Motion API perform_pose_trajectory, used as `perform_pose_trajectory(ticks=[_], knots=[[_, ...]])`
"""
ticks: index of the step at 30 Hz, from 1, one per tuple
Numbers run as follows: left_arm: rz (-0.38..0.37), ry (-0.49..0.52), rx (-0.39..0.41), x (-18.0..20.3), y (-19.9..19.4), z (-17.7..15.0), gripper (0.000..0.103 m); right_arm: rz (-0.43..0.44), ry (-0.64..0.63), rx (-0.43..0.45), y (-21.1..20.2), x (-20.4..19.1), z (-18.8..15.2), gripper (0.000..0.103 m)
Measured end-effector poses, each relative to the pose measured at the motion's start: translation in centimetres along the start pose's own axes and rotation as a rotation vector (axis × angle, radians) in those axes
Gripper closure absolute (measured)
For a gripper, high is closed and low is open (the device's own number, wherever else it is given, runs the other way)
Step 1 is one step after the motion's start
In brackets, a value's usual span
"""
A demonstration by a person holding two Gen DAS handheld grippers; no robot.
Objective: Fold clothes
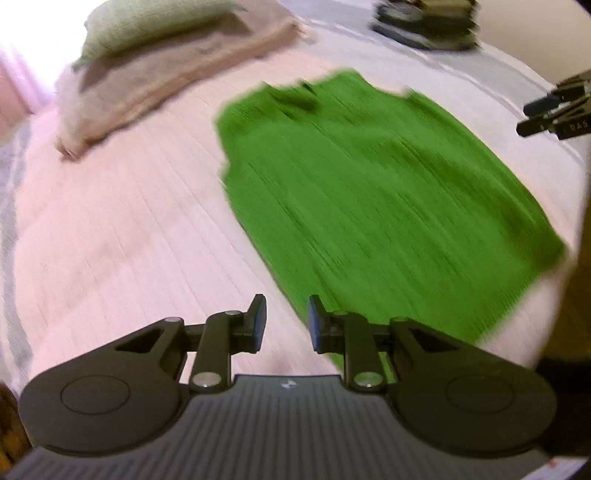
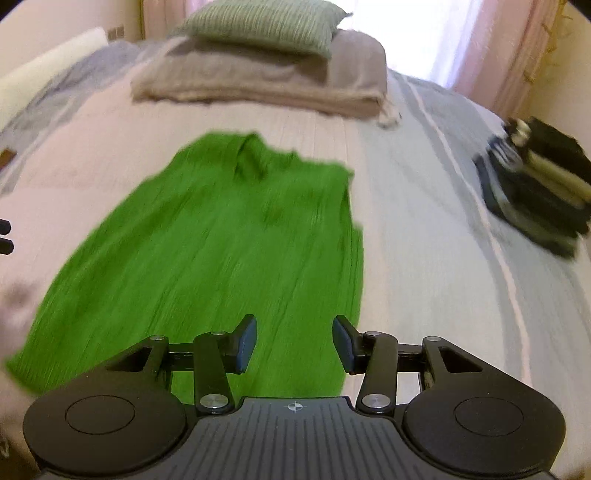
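Green garment (image 2: 207,236) flat on striped bedspread (image 2: 424,229), left gripper (image 1: 287,323) slightly parted, right gripper (image 2: 294,343) wider (both empty), folded dark stack (image 2: 535,192) nearby

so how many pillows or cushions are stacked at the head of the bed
2. A green striped cushion lies on top of a wider beige pillow at the far end of the bed, beyond the green garment. Others may lie outside the views.

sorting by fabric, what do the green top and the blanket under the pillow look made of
Green top: seemingly a thin crinkled or ribbed fabric, matte, with fine lengthwise lines, though blur obscures them. Blanket: apparently a soft woven or knitted textile, beige, matte, in thick folds.
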State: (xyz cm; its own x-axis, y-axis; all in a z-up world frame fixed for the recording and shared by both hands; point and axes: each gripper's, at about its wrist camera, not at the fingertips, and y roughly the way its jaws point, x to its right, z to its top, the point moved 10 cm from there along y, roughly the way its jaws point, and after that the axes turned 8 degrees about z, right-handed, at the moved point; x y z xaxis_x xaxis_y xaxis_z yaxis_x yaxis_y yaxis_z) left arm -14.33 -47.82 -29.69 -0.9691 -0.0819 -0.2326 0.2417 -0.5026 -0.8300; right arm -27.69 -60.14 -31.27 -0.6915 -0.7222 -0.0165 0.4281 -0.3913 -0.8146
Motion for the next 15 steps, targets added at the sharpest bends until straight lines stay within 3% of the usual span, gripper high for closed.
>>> perform_pose_trajectory(ticks=[7, 13, 15], knots=[[0.074, -0.047, 0.049, -5.3, 9.1, 12.6, 0.072, 0.143, -0.059, -0.01, 11.5, 8.9, 10.5, 0.054], [0.046, -0.017, 0.086, -7.4, 17.4, 21.3, 0.068, 0.261, -0.086, -0.029, 19.7, 13.5, 16.8, 0.044], [0.024, 0.006, 0.094, -7.4, 20.3, 23.6, 0.055, 0.301, -0.091, -0.036, 21.9, 14.1, 18.4, 0.041]])
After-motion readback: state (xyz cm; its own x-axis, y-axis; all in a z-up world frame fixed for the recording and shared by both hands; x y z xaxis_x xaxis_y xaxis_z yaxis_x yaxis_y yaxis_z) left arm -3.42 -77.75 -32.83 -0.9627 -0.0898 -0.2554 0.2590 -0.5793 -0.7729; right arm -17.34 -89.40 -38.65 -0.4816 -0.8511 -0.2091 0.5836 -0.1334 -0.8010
